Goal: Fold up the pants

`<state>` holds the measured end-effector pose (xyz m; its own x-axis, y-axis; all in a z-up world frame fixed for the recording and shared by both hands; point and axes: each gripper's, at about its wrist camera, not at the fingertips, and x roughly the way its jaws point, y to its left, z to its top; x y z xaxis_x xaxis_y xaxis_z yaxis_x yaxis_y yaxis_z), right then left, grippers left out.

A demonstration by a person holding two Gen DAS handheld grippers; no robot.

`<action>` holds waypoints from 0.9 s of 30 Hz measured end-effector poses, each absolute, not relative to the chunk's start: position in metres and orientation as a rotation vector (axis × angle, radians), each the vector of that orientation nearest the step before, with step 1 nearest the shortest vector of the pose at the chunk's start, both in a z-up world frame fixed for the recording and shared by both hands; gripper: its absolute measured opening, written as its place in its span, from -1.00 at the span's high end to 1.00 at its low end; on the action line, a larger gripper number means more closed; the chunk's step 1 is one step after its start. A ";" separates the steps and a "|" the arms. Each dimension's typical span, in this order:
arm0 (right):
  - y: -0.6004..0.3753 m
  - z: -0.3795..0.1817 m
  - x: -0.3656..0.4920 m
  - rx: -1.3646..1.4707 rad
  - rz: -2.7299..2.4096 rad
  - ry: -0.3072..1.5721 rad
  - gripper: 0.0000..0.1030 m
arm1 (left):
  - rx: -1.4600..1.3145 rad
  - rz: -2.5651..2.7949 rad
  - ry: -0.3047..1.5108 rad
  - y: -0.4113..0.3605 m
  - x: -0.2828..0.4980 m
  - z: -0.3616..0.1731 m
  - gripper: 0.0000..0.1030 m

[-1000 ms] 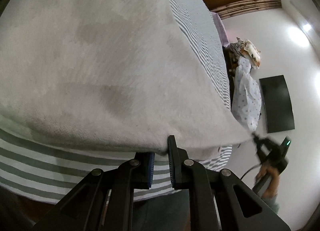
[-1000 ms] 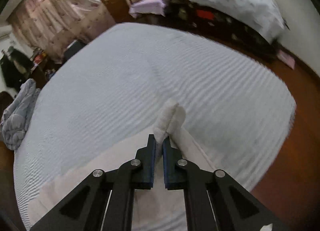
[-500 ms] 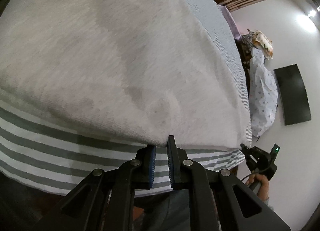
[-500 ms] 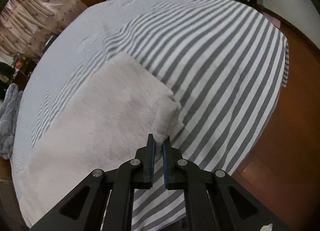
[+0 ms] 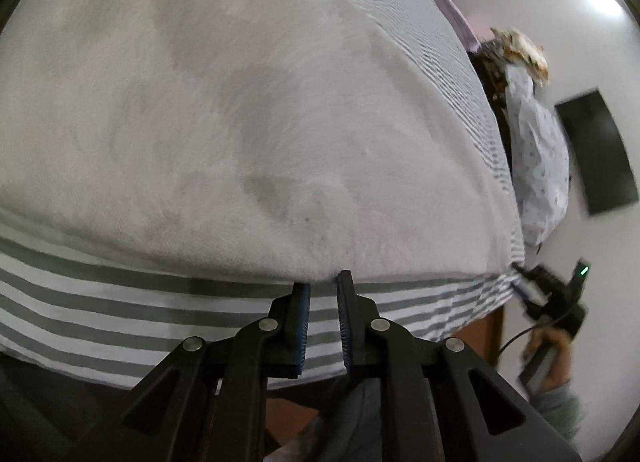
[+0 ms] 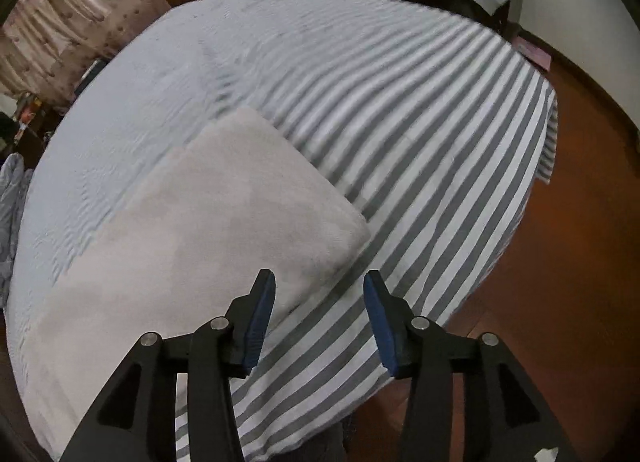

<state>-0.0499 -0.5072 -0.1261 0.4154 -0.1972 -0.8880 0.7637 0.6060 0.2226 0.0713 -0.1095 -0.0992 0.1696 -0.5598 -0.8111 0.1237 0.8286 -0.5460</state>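
The pale pinkish-white pants (image 5: 248,109) lie flat and folded on the grey-and-white striped bed. In the right wrist view the pants (image 6: 208,221) form a long slab with a thick folded corner near my fingers. My left gripper (image 5: 323,282) sits at the near hem, jaws a narrow gap apart, with no cloth between the blue pads. My right gripper (image 6: 319,282) is open wide and empty, just short of the pants' near right corner. It also shows in the left wrist view (image 5: 552,298), held in a hand.
The striped bed sheet (image 6: 420,133) drops off at the right onto a wooden floor (image 6: 580,262). A dark TV (image 5: 600,149) hangs on the white wall. A cluttered bench under a dotted cover (image 5: 540,165) stands beyond the bed. Curtains (image 6: 72,29) and a door are at the back.
Both grippers lowered the pants edge onto the bed. My right gripper then opened wide and let go of the corner; my left jaws parted slightly and drew back from the hem.
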 end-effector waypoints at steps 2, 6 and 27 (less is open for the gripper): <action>-0.498 -0.106 -0.046 0.656 -0.640 0.940 0.13 | -0.331 -0.527 1.307 -0.111 0.068 -0.088 0.71; -0.469 -0.068 -0.007 0.583 -0.518 0.904 0.09 | -0.282 -0.605 1.279 -0.102 0.060 -0.067 0.70; -0.195 -0.119 0.311 0.399 0.370 1.301 0.05 | -0.306 -0.351 1.203 -0.050 0.149 -0.099 0.69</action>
<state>0.3108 -0.1946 -0.1187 0.2275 0.4781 -0.8483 -0.0398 0.8750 0.4825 0.1491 -0.0498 -0.0992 0.3175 -0.4208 -0.8498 0.1014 0.9060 -0.4108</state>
